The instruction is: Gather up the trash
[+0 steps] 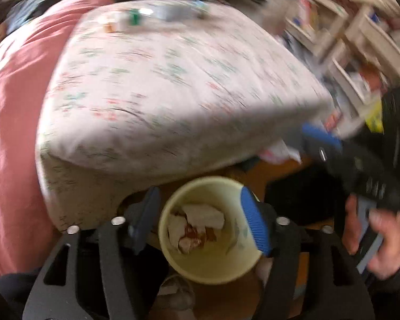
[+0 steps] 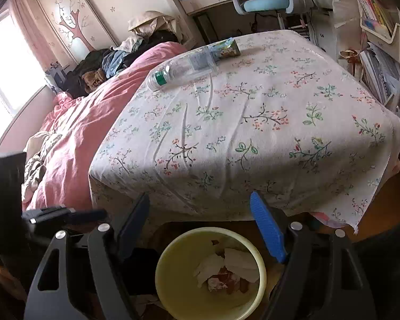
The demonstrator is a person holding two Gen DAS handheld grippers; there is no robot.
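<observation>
I have both grippers over the bin (image 2: 173,274), a pale yellow round one that stands on the brown floor at the foot of the bed (image 2: 253,122). In it lie crumpled white paper (image 2: 226,264) and some reddish scraps; I cannot make out what those are.

My left gripper (image 1: 200,218) stands open over the bin mouth. In its own view the left finger shows outside the rim and the blue pad of the right finger overlaps the rim's right edge; whether it touches the rim I cannot tell, as the picture is blurred. Nothing is gripped between the fingers.

My right gripper (image 2: 200,226) is open too, wide, with nothing between its fingers. It hangs just above the far rim of the bin, pointing down and toward the bed. In the left view I see it at the right edge, with the hand (image 1: 381,240) that holds it below.

Two pieces of trash lie on the floral sheet, well apart from the bin, near the far end of the bed: a clear plastic bottle (image 2: 181,73) on its side, green cap toward the pink quilt (image 2: 93,122), and a small green carton (image 2: 226,48) just behind the bottle's base. From here I cannot tell if they touch.

The quilt covers the bed's left half. Past the bed stand a blue chair (image 2: 266,0) and shelves of books (image 2: 373,13).
</observation>
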